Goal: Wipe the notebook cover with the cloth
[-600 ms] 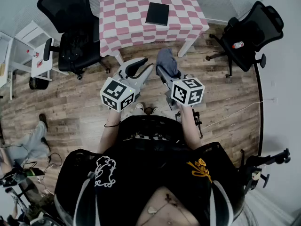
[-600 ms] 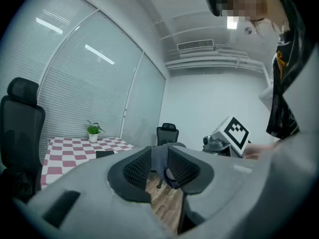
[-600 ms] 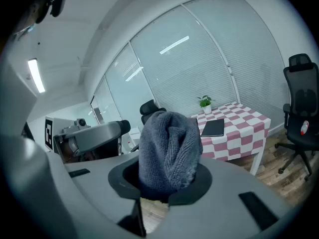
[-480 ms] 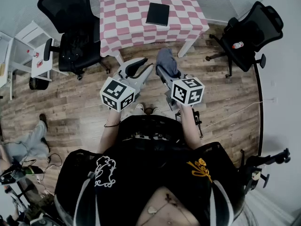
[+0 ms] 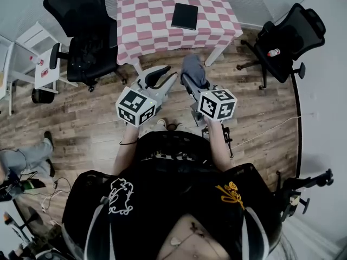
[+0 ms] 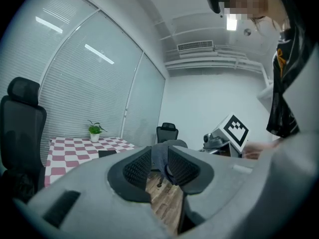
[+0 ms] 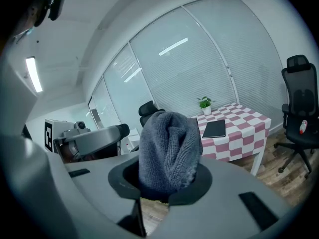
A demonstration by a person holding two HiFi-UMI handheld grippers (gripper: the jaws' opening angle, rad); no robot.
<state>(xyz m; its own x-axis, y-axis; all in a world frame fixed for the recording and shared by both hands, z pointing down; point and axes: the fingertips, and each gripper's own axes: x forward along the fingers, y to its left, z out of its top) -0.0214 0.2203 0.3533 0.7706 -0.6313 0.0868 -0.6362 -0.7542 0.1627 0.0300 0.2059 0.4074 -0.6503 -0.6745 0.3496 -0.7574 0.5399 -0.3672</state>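
Note:
A black notebook (image 5: pixel 184 16) lies on the pink-and-white checked table (image 5: pixel 146 20), far ahead of both grippers. It also shows small in the right gripper view, the notebook (image 7: pixel 214 129), and in the left gripper view, the notebook (image 6: pixel 107 153). My right gripper (image 5: pixel 190 81) is shut on a bunched grey cloth (image 5: pixel 193 69), which bulges out of the jaws as the cloth (image 7: pixel 169 151). My left gripper (image 5: pixel 162 76) stands open beside it, nothing between its jaws. Both are held over the wood floor, short of the table's near edge.
A black office chair (image 5: pixel 81 31) stands left of the table, another chair (image 5: pixel 290 34) at the right. A white side stand (image 5: pixel 43 64) is at the far left. A person's legs (image 5: pixel 24 158) and cables lie on the floor at the left. A small plant (image 7: pixel 205 103) sits on the table.
Both grippers hold their places, the cloth still clamped in the right one. The person at the left edge has shifted further left.

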